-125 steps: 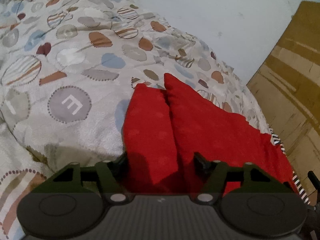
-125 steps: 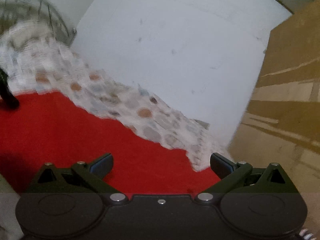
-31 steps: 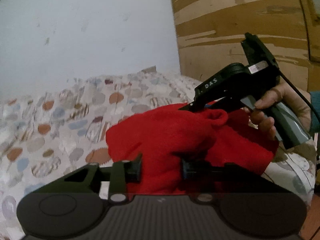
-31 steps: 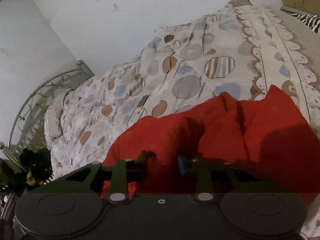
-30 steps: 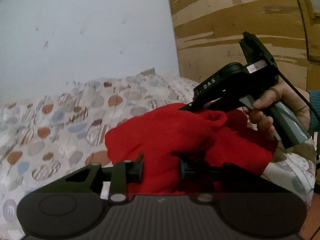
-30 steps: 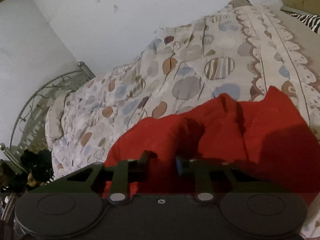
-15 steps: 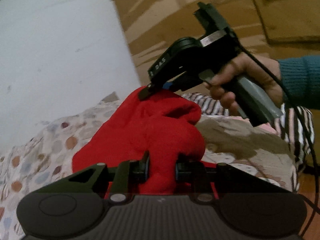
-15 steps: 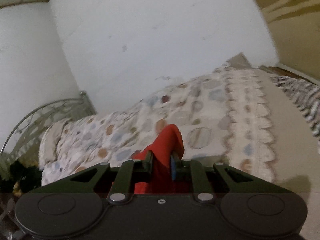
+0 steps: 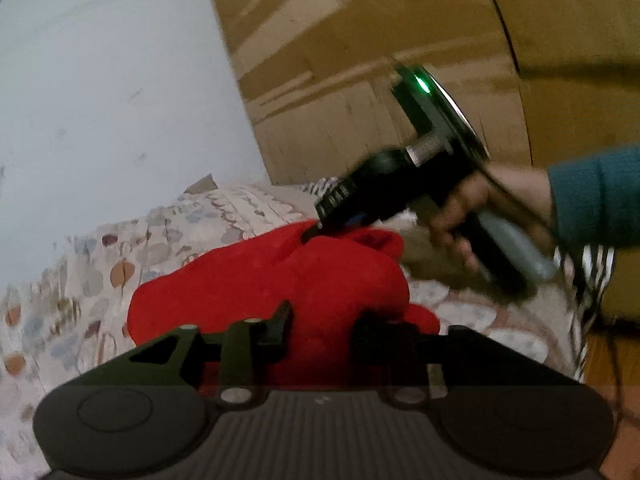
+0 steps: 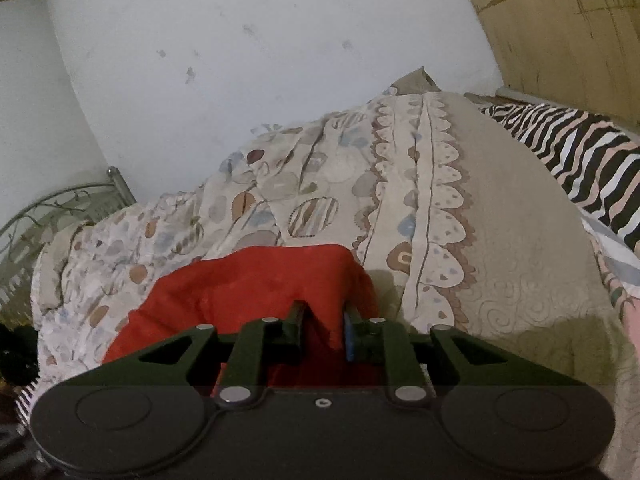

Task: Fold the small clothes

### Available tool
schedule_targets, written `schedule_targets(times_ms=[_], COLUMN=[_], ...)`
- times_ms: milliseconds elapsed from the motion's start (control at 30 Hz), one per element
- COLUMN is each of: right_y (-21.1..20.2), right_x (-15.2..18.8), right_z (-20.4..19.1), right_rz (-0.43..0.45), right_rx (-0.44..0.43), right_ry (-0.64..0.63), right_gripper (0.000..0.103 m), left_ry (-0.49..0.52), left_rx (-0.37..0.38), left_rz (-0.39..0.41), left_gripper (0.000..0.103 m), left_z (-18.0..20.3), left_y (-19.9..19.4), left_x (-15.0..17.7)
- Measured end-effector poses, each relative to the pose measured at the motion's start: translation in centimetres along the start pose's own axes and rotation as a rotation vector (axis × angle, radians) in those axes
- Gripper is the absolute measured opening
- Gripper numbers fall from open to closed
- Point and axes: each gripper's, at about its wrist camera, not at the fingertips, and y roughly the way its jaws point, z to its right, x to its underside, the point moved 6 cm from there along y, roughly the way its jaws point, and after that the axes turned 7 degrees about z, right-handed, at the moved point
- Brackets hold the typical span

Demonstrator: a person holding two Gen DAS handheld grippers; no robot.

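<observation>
A small red garment point(image 9: 260, 280) hangs bunched over the patterned bedspread point(image 9: 80, 280). My left gripper point(image 9: 320, 328) is shut on its near edge. My right gripper point(image 10: 322, 326) is shut on another part of the red garment point(image 10: 248, 284), with cloth pinched between the jaws. In the left wrist view the right gripper point(image 9: 316, 232) also shows, held by a hand in a teal sleeve, its tip biting the top of the garment.
The bedspread point(image 10: 500, 240) covers the bed. A zebra-striped cloth point(image 10: 580, 152) lies at the right. A metal bed frame point(image 10: 60, 200) stands at the left. A white wall point(image 10: 260, 40) is behind, a wooden wardrobe point(image 9: 400, 40) to the right.
Both grippers closed on the red garment and lifted it off the bed. In the last half second the garment came lower again and more of it shows in the right wrist view.
</observation>
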Motion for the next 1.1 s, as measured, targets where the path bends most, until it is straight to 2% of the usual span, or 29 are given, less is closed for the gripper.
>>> schedule_targets(times_ms=[100,167,233,333,467,500,533,600,667,767,833,967,1100], right_y=[-0.5,-0.8,-1.2,-1.5,-2.0,-2.5,-2.8,-3.9,-5.0,-6.6,-7.6,-8.9,-8.9], right_x=[0.2,0.3,0.4,0.6,0.3,0.2,0.0,-0.2,-0.1,0.3,0.9,2.7,5.2], right_z=[-0.5,-1.0,-1.4,-1.8,-1.7,-1.8,-2.1,-2.8,-3.9,-5.8,-7.1,-8.6,-8.8], right_rz=[-0.001,-0.002,-0.006,-0.014,0.007,0.023,0.037,0.073,0.086,0.109,0.115,0.108,0.091], right_rx=[0.025,0.041,0.057,0.076,0.120,0.126,0.129,0.129,0.100,0.060,0.035,0.003,0.071], right_ry=[-0.074,-0.136,-0.186,-0.239,-0.219,-0.197,-0.182,-0.162,-0.155,-0.162,-0.173,-0.215,-0.326], right_gripper=[0.037,0.044,0.048,0.054,0.065,0.072,0.083,0.093,0.097,0.102,0.102,0.102,0.103], left_ry=[-0.158,-0.284,-0.394,-0.518,-0.619,-0.653,-0.699,-0.803,-0.916,-1.051,-1.065,-1.017,-0.943], left_rx=[-0.001,0.001,-0.025,-0.087,-0.175,-0.188,-0.190,-0.168,-0.136,-0.092,-0.085,-0.087,-0.093], left_rz=[0.024,0.054,0.092,0.109,0.010,-0.019,-0.047,-0.091,-0.130,-0.133,-0.133,-0.142,-0.166], left_gripper=[0.061,0.087,0.100,0.102,0.102,0.102,0.102,0.102,0.102,0.102,0.102,0.102,0.103], left_z=[-1.9,-3.4,-5.1,-8.0,-11.7,-12.6,-13.4,-14.7,-15.4,-15.8,-15.8,-14.4,-13.2], left_y=[-1.4,-2.9,-4.8,-6.9,-6.9,-6.7,-6.4,-5.7,-5.1,-4.8,-4.9,-4.7,-4.2], left_x=[-0.2,-0.5,-0.6,-0.4,1.4,2.0,2.8,4.3,5.8,7.2,7.8,8.2,7.9])
